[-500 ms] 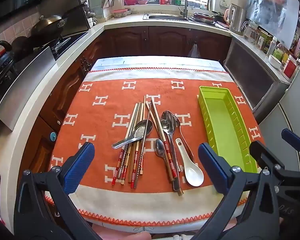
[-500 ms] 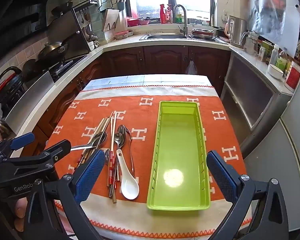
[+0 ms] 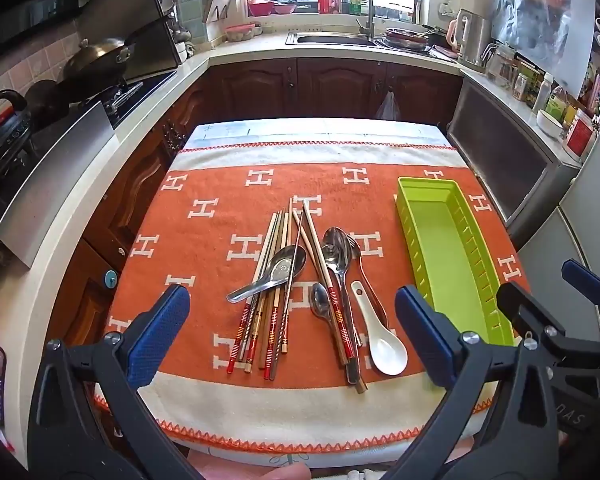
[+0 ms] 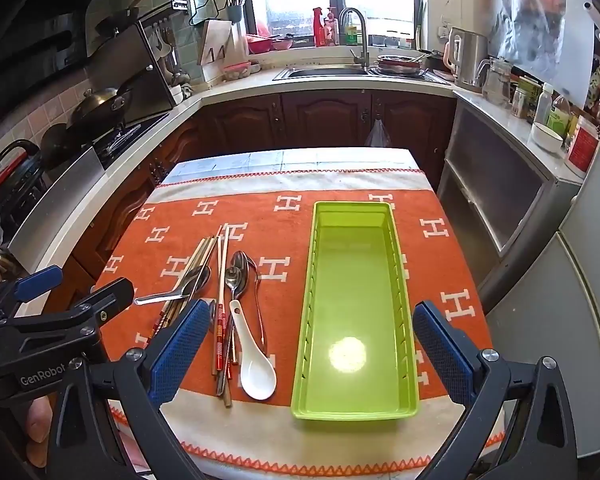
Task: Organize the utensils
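- My left gripper: fingers spread wide, nothing held, hovering over near edge of the orange cloth.
- Chopsticks bundled mid-cloth, metal spoon lying across them.
- More spoons just rt of those, then white ceramic spoon.
- Green tray on rt side of cloth, nothing inside.
- My right gripper: released too, wide apart above tray's near end.

Lime-green tray; orange H-patterned cloth; white spoon.
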`<state>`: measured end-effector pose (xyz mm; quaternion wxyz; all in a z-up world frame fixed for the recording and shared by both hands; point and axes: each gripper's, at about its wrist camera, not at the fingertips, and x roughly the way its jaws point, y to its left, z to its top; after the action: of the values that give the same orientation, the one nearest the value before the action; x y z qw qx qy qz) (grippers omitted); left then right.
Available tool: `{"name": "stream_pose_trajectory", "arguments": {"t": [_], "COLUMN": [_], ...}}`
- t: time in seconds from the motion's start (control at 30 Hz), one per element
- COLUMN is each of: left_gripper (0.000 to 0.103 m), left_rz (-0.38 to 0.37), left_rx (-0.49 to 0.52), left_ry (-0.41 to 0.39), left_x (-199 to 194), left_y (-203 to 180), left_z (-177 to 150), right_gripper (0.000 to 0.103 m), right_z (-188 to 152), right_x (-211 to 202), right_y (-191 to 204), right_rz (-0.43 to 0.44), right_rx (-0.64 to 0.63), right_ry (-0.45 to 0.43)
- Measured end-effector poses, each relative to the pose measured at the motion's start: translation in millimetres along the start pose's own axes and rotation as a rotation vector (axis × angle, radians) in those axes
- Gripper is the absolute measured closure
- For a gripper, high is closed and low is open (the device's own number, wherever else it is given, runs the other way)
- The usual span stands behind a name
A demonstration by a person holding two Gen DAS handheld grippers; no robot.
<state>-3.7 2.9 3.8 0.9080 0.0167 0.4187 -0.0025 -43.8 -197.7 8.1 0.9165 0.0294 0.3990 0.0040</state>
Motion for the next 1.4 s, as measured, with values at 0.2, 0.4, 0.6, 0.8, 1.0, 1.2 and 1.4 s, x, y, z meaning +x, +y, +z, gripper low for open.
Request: {"name": "stream_pose_trajectory", "arguments": {"t": [0.2, 0.4, 0.6, 0.8, 1.0, 1.2, 1.4], "left_gripper": [0.004, 0.007, 0.009, 0.012, 0.013, 0.013, 0.013], "left_rz": [0.001, -0.01, -0.018, -0.017, -0.019, -0.02, -0.024], "left_rx": [0.005, 0.007, 0.006, 0.006, 0.005, 0.008, 0.011], "left_ry": [0.001, -0.003, 0.001, -0.005, -0.003, 0.002, 0.005], "left_x": [-5.7, -6.3, -6.5, -7.7, -9.0, -11.6, -12.0], "left_y": [-6.2, -5.3, -4.6, -4.6, -5.5, -4.2, -4.1], "left_z": [3.6, 1.7, 0.5, -0.4, -2.2, -3.7, -3.6], "right_gripper": [0.0, 0.0, 0.0, 0.0, 0.0, 0.0, 0.0], "right_z": [-2.5, -2.4, -2.6, -3.3, -3.1, -1.3, 0.8], "right_x": [1.3, -0.8, -0.9, -2.3, -3.4, -11.7, -18.5], "right_y": [-2.9, -2.9, -2.9, -2.1, -0.4, 6.4, 4.0], "right_rz": [-0.002, -0.001, -0.001, 0.001, 0.003, 0.0, 0.018], "right_rx": [0.009, 0.01, 0.009, 0.008, 0.006, -0.004, 0.008], "right_ry": [0.003, 0.002, 0.003, 0.003, 0.002, -0.017, -0.032]}}
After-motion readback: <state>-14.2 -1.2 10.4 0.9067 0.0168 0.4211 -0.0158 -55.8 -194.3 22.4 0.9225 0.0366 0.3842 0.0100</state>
